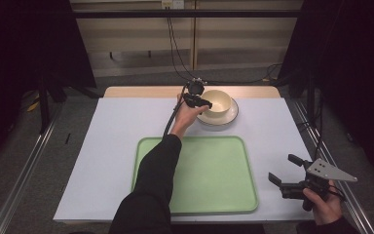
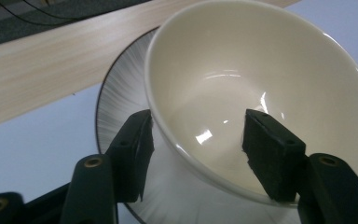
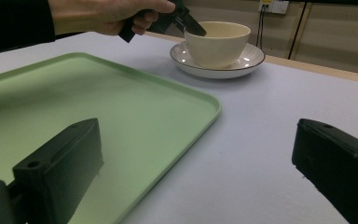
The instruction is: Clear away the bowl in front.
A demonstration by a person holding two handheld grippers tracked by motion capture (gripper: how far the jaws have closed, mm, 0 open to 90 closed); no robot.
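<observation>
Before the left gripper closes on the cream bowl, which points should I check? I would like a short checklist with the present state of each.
1. The left gripper straddles the wall of the cream bowl, one jaw outside and one inside: ok.
2. Jaws closed on the wall: not ok, a gap shows at the inner jaw.
3. The bowl stands upright on the saucer: ok.
4. The bowl is empty: ok, no contents show inside.
5. The green tray has bare room for the bowl: ok.
6. The right gripper is open and apart from the tray and bowl: ok.
</observation>
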